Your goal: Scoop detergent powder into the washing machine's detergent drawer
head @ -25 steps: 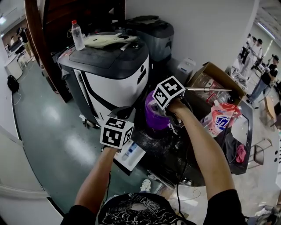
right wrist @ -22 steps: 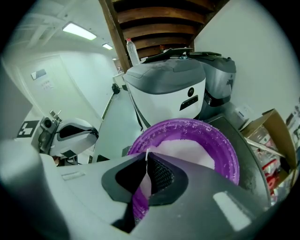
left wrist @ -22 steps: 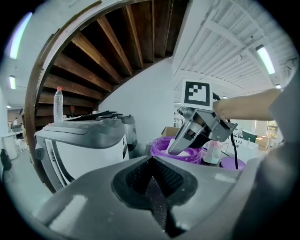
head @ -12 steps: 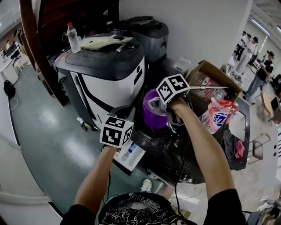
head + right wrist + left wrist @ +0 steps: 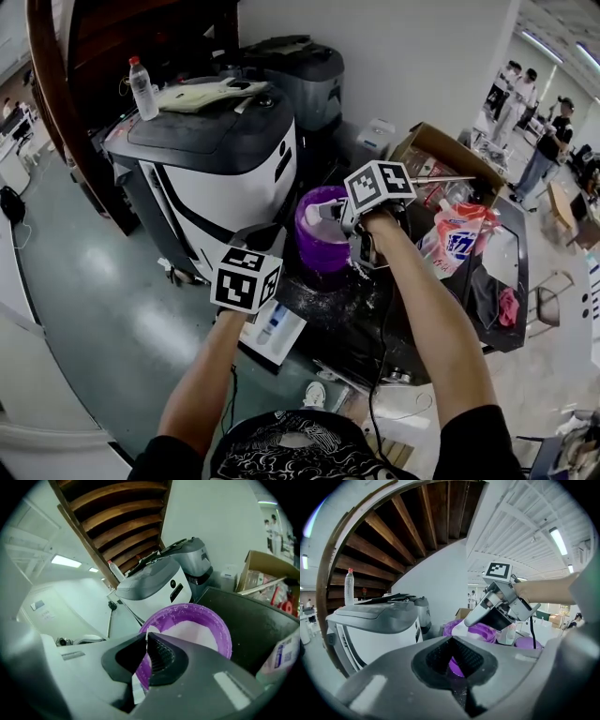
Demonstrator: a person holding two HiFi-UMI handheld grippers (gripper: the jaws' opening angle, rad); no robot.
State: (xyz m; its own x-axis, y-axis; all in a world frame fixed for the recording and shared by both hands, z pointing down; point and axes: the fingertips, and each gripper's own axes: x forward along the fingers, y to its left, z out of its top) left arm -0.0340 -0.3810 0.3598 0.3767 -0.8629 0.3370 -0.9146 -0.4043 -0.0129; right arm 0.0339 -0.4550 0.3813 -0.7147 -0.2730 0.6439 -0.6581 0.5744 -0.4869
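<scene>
two grippers are at work, but only the right gripper (image 5: 143, 656) carries something. its jaws pinch the thin white handle of a scoop (image 5: 137, 688), and the other end reaches into the purple tub (image 5: 319, 251), over the white powder (image 5: 194, 632). the left gripper (image 5: 452, 660) has its jaws pressed together with nothing between them. it hangs low, just above a white and blue tray (image 5: 275, 328) that i take for the drawer (it is partly hidden, so i am not sure).

to scoop well, i would lift the scoop level and slowly, and not overfull. the pinch should stay firm, because such a thin handle can turn. then i would carry it low across to the drawer. nothing steadies the tub, so it is better not to push sideways against its wall.

the tub stands on a black top (image 5: 323, 300) dusted with spilled powder. a grey and white machine (image 5: 220, 159) with a bottle (image 5: 142, 89) on it stands behind. a detergent bag (image 5: 455, 239) and a box (image 5: 441, 150) are at the right, people (image 5: 548, 150) are far off, and the floor (image 5: 103, 281) is green and shiny.
</scene>
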